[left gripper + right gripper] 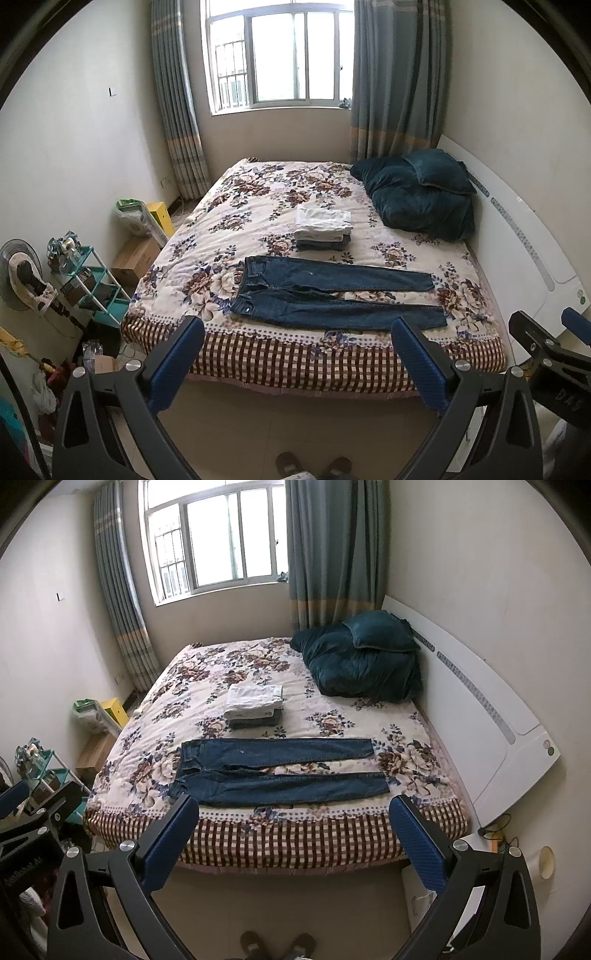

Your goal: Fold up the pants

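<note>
Blue denim jeans point(332, 295) flat on floral bed point(258, 206): heavy, limp; pinch waistband and hems. Both jaws open, empty.

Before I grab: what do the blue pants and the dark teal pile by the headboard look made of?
The blue pants look like denim: matte, faded indigo with a stitched waistband, lying stiff and flat. The dark teal bedding pile looks like plush quilted velvet or fleece, with a soft sheen on its folds, though the exact fabric is uncertain.

We note a floral-quilted bed point(258, 206) at frame centre carrying flat blue denim jeans point(332, 295), a folded clothes stack point(322, 228), and a teal velvet duvet point(417, 192) upper right.
</note>
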`<control>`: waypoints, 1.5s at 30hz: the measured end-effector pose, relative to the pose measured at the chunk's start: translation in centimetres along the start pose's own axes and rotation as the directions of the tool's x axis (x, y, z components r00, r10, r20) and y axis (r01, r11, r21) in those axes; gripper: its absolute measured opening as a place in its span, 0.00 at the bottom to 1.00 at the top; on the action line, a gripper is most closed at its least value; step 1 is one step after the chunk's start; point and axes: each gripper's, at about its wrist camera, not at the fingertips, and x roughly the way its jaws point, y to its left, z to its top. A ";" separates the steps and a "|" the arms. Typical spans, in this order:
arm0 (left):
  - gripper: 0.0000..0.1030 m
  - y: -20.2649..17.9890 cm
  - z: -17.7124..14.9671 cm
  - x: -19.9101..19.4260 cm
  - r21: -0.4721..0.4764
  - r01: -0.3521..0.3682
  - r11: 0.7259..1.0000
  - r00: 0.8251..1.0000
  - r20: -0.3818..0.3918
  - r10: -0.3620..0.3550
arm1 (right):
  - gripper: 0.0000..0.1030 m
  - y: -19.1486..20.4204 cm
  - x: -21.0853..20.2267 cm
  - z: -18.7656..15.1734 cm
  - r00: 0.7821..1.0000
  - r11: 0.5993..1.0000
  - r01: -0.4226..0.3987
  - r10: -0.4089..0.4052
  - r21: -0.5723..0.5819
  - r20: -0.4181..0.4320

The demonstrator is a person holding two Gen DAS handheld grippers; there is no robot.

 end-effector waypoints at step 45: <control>1.00 -0.1 11.8 56.6 0.167 -0.060 0.984 0.895 -0.427 0.127 | 1.00 3.5 64.2 10.8 0.893 0.977 0.206 -0.166 0.052 -0.419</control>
